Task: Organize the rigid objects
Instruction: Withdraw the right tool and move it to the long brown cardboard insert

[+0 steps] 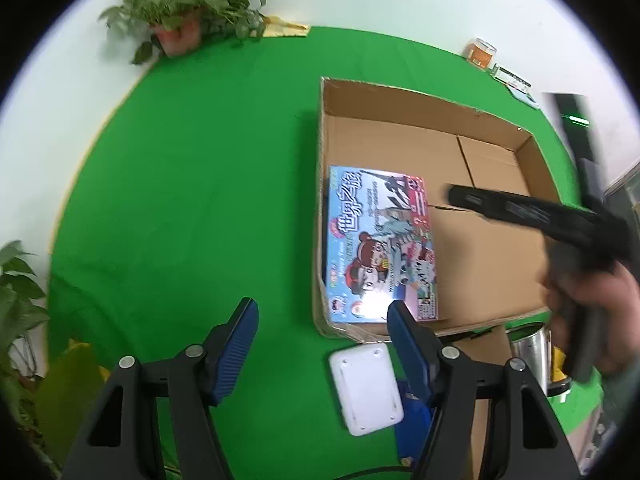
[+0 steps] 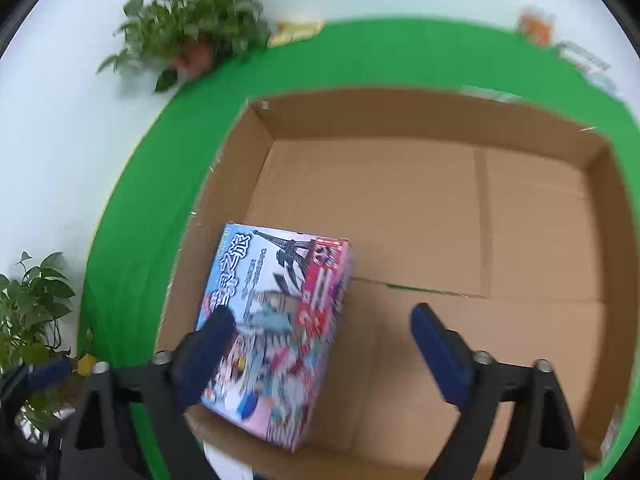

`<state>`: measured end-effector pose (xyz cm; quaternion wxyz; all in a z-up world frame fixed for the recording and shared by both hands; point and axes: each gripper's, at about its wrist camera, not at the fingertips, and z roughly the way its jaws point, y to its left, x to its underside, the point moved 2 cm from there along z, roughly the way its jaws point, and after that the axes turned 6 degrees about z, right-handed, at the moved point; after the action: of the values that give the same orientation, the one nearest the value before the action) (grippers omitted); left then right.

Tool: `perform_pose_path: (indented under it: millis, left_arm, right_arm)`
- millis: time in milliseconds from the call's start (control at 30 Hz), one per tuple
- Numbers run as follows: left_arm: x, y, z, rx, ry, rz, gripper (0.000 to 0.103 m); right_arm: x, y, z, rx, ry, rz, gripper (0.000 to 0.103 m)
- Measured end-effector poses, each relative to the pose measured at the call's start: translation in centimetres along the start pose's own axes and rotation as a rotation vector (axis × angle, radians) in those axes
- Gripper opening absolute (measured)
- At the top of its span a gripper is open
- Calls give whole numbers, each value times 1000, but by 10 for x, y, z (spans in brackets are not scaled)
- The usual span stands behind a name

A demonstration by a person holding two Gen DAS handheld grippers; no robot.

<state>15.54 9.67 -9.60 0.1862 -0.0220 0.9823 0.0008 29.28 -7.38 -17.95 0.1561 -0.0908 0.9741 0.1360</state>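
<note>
Toy box (image 2: 276, 332) with Eiffel Tower art, Chinese title

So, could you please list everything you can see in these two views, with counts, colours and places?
cardboard box: one, brown, open-topped, on the green cloth.
game box: one, blue and pink with cartoon print, lying in the cardboard box against its left wall.
green cloth: one, covering the table.
white case: one, on the cloth just outside the cardboard box's near wall.
metal cup: one, silver, near right.
potted plants: two, green, one far left, one near left.
orange jar: one, far right.
left gripper: black, blue fingers, open, over the cloth.
right gripper: black, blue fingers, open, empty, above the game box.
hand: one, blurred, holding the right gripper.
</note>
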Motion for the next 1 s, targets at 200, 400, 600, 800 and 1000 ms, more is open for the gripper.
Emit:
perform_pose_path:
  millis: [200, 400, 600, 800, 1000]
  left_arm:
    - [5, -3, -8, -12, -21, -18, 72]
    - [19, -15, -28, 87, -95, -4, 2]
    - [32, -46, -45, 71, -130, 96, 70]
    - [48, -67, -49, 44, -130, 167, 90]
    - [65, -81, -53, 11, -112, 180, 90]
  right_arm:
    - [46, 1, -85, 136, -109, -50, 101]
    - [103, -14, -161, 116, -57, -1, 32]
    - [158, -20, -218, 179, -164, 66, 102]
    - [210, -25, -226, 165, -104, 87, 102]
    - [252, -29, -200, 132, 7, 55, 102]
